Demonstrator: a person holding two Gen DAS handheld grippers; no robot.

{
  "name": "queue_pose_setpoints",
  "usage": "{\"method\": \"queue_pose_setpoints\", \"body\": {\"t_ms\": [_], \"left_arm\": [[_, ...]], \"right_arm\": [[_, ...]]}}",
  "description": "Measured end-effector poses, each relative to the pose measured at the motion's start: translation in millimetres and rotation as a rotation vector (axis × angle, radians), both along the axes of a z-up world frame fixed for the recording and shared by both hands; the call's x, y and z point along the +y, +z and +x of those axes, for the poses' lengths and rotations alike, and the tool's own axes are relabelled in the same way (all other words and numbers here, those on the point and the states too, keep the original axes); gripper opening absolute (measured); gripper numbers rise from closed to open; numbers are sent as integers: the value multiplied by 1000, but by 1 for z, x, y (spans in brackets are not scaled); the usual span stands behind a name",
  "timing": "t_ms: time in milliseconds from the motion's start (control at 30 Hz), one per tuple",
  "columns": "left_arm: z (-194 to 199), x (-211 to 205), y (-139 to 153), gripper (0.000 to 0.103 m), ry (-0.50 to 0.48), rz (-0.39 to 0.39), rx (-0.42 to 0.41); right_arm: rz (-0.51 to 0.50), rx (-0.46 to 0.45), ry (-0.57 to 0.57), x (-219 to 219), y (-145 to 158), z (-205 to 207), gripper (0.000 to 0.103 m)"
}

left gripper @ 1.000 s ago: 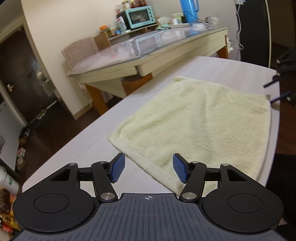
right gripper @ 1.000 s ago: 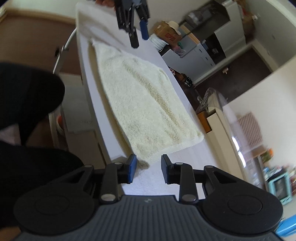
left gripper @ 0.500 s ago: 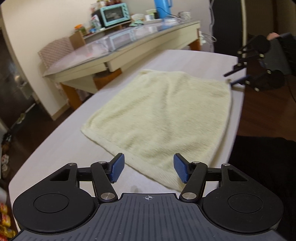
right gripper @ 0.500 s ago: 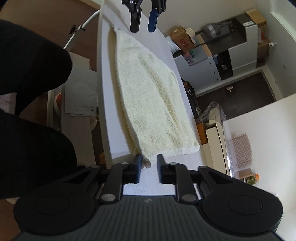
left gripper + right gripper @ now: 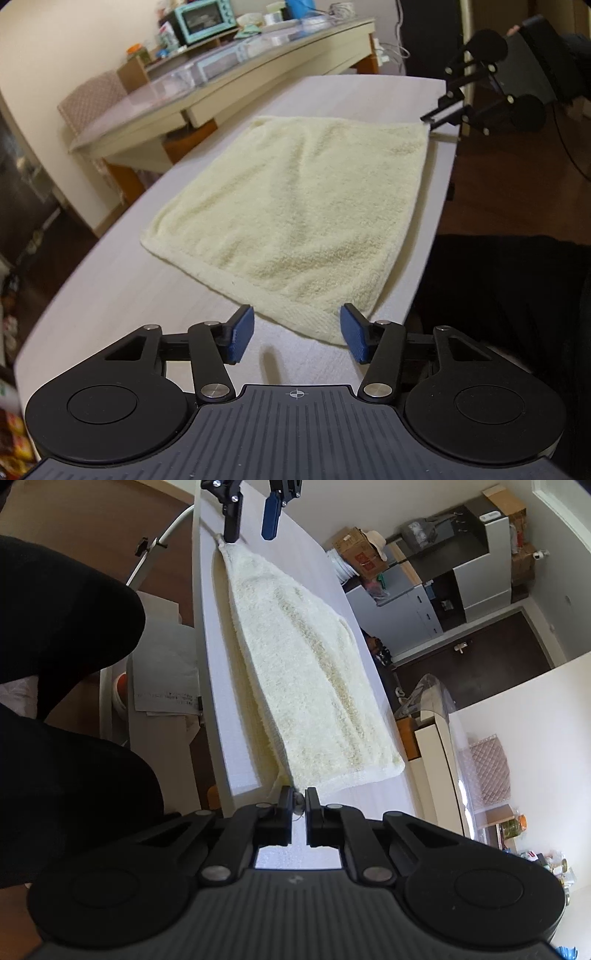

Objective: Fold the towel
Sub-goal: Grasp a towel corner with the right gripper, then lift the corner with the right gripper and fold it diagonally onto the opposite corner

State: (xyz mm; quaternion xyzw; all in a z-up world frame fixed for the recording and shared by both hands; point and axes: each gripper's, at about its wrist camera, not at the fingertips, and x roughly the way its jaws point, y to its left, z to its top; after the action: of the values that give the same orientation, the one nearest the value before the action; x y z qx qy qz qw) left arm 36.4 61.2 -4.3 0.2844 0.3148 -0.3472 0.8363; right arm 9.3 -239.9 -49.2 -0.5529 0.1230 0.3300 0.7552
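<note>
A pale yellow towel (image 5: 306,206) lies flat on the grey-white table (image 5: 122,288), close to its right edge. My left gripper (image 5: 297,334) is open, its blue pads either side of the towel's near right corner, just above the table. My right gripper (image 5: 298,801) is shut on the towel's (image 5: 310,679) other corner on that same edge, and that corner is lifted slightly. In the left wrist view the right gripper (image 5: 430,123) pinches the far right corner. In the right wrist view the left gripper (image 5: 251,524) stands open at the far corner.
A glass-topped table (image 5: 236,74) with a teal toaster oven (image 5: 205,20) stands beyond the work table. The person's dark-clothed legs (image 5: 62,635) are beside the table edge. Papers (image 5: 162,679) lie on a low surface below.
My right gripper has closed on the towel corner. My left gripper has shifted toward the towel's near right corner and stays open.
</note>
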Motion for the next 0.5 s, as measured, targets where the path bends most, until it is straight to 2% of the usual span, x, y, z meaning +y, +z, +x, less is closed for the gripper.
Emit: {"method": "queue_pose_setpoints", "body": {"t_ms": [100,267,367,500], "left_arm": [[-11,-2,2,52,-49,-13,-19],[-21,-15,-8,43,-102,33,-25],[-16,-20,-15,38,-101,32,-10],[-12,-19,-17,37,-100,12,7]], "right_arm": [[48,6,-19,-2,7,0,7],[149,26,-59,-5,27,5,7],[156,22,-59,-5,31,5,7],[144,12,-54,-4,32,4,7]]}}
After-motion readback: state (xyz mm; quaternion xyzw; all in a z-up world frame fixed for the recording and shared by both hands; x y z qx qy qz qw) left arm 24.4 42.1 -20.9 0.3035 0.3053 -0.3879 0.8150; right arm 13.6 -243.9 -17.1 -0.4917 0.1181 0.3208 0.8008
